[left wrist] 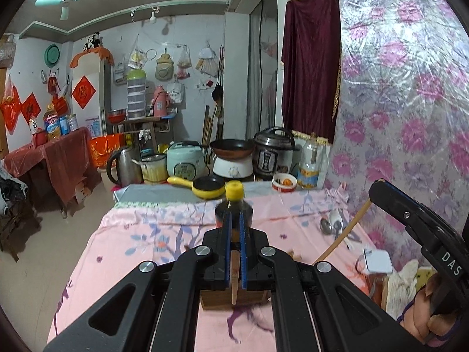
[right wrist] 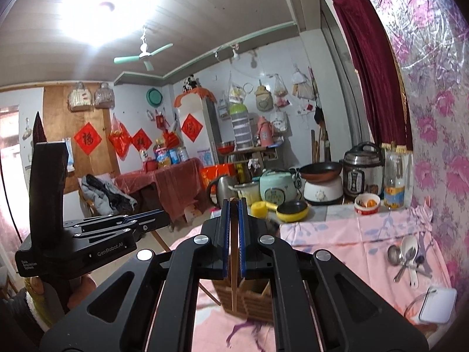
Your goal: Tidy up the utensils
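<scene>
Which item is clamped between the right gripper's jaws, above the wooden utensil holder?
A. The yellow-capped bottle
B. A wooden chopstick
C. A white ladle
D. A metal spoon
B: in the right wrist view the right gripper is shut on a thin wooden chopstick that hangs down toward the wooden utensil holder, while the spoons lie on the pink cloth.

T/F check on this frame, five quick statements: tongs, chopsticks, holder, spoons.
1. The left tongs are shut on a chopstick. True.
2. The right tongs are empty. False: they clamp a chopstick.
3. The spoons sit in the wooden holder. False: they lie on the pink tablecloth.
4. A yellow-capped bottle stands beyond the left tongs. True.
5. The yellow pan holds food. False: it looks empty.
</scene>
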Tool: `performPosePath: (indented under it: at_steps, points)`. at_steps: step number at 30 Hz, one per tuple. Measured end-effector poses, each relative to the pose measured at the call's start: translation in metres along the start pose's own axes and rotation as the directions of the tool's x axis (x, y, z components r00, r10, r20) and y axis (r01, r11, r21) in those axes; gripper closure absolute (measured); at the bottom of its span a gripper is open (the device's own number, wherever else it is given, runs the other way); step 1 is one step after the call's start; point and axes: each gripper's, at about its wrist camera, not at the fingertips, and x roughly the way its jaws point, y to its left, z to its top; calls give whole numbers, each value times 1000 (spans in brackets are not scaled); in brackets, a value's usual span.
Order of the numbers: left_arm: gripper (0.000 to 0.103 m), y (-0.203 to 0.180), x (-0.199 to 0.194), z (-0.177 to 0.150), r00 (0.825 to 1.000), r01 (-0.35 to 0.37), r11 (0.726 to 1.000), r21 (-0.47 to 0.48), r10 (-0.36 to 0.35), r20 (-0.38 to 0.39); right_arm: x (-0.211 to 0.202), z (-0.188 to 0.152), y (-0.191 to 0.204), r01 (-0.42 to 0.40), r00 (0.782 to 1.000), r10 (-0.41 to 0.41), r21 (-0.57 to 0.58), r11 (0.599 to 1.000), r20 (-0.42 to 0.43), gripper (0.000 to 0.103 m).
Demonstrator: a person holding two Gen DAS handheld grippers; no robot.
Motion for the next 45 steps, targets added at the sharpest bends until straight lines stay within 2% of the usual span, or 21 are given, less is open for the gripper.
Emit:
performPosePath:
  at_steps: [4, 10, 23, 29, 31, 32, 39, 43, 45]
  points:
    - [97, 4, 13, 19, 1000, 3, 1000, -18, -3, 19, 16, 16, -7, 9, 1000, -8, -5, 1000, 28, 97]
    - [97, 17, 38, 30, 1000, -12, 999, -47, 13, 23, 42, 21, -12, 19, 999, -19, -12, 1000, 37, 97]
    - [97, 47, 94, 24, 999, -28, 996, -90, 27, -22, 105, -11, -21, 36, 998, -36, -1, 999, -41, 97]
    - [96, 58, 121, 8, 998, -43, 992, -115, 37, -57, 128, -32, -27, 45, 994, -45, 4, 999, -102, 94]
    - [65, 61, 131, -3, 995, -58, 991, -118, 47, -92, 135, -43, -30, 56, 988, -57, -9, 998, -142, 91]
    - [44, 63, 133, -9, 994, -63, 990, -128, 51, -99, 136, -48, -32, 64, 986, -65, -7, 998, -151, 88]
    - [42, 78, 124, -19, 989, -109, 983, -150, 92, -113, 122, -44, -36, 97, 987, -94, 11, 995, -128, 73]
    - [33, 83, 105, -15, 988, -141, 977, -161, 127, -92, 107, -35, -31, 104, 989, -103, 8, 995, -107, 70]
    - [29, 83, 93, -13, 986, -158, 975, -159, 147, -79, 96, -33, -27, 113, 989, -112, 7, 994, -93, 61]
